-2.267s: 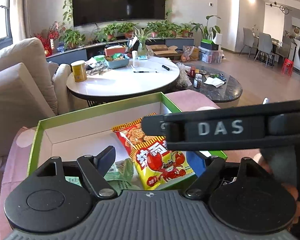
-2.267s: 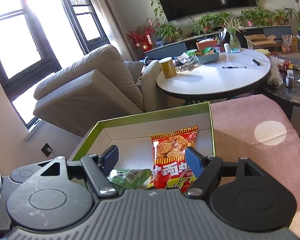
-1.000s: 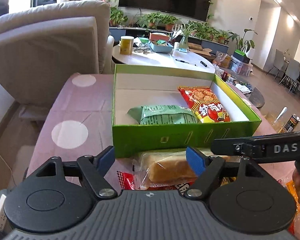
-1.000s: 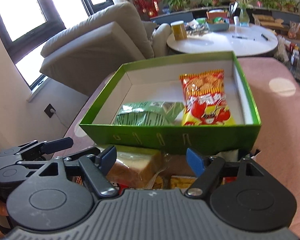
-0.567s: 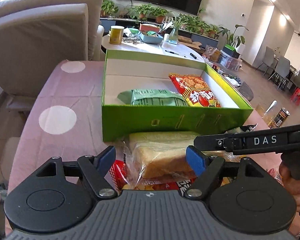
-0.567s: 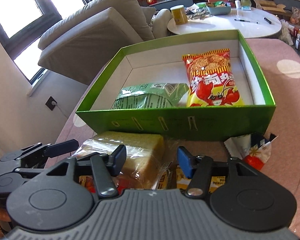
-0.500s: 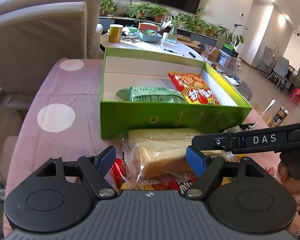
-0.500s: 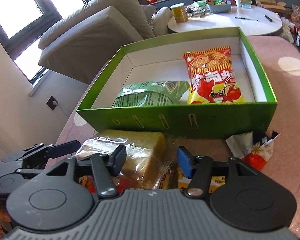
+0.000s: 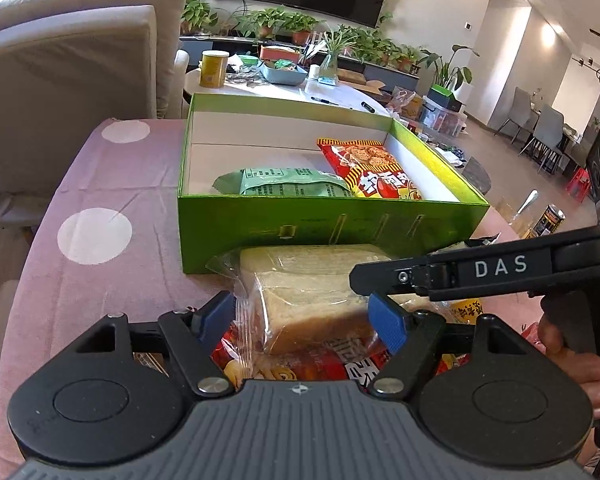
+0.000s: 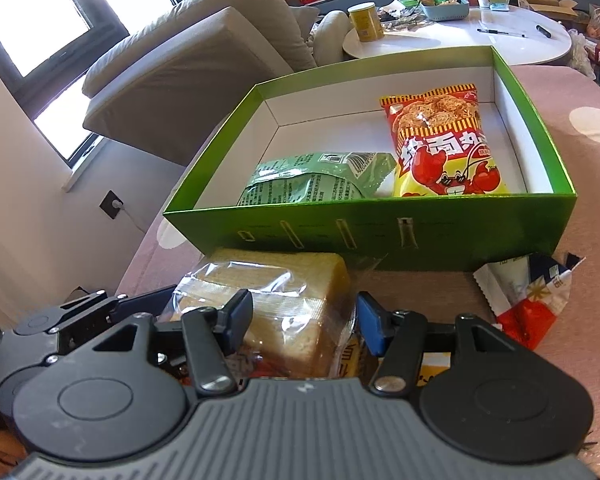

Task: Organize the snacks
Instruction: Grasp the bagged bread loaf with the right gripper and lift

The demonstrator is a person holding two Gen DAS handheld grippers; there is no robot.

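Note:
A bread packet (image 9: 312, 296) in clear wrap lies on other snack packets just in front of the green box (image 9: 332, 216). My left gripper (image 9: 300, 318) straddles its near end. The jaws are closing, the right pad is at the wrapper and the left pad is still a little off it. My right gripper (image 10: 304, 320) has come in from the right and is shut on the same bread packet (image 10: 272, 280), with both blue pads against it. In the green box (image 10: 380, 232) lie a green packet (image 10: 312, 184) and a red-and-yellow crayfish snack bag (image 10: 440, 148).
Red snack packets (image 9: 328, 364) lie under the bread. A red, white and blue packet (image 10: 528, 296) rests by the box's right corner. The pink dotted tablecloth (image 9: 100, 200) covers the table. A grey sofa (image 9: 60, 60) stands at the left and a round white table (image 10: 460, 36) behind.
Both grippers drew back from over the box and sank to the bread packet in front of it. The right jaws narrowed onto the bread, and the left jaws have narrowed slightly.

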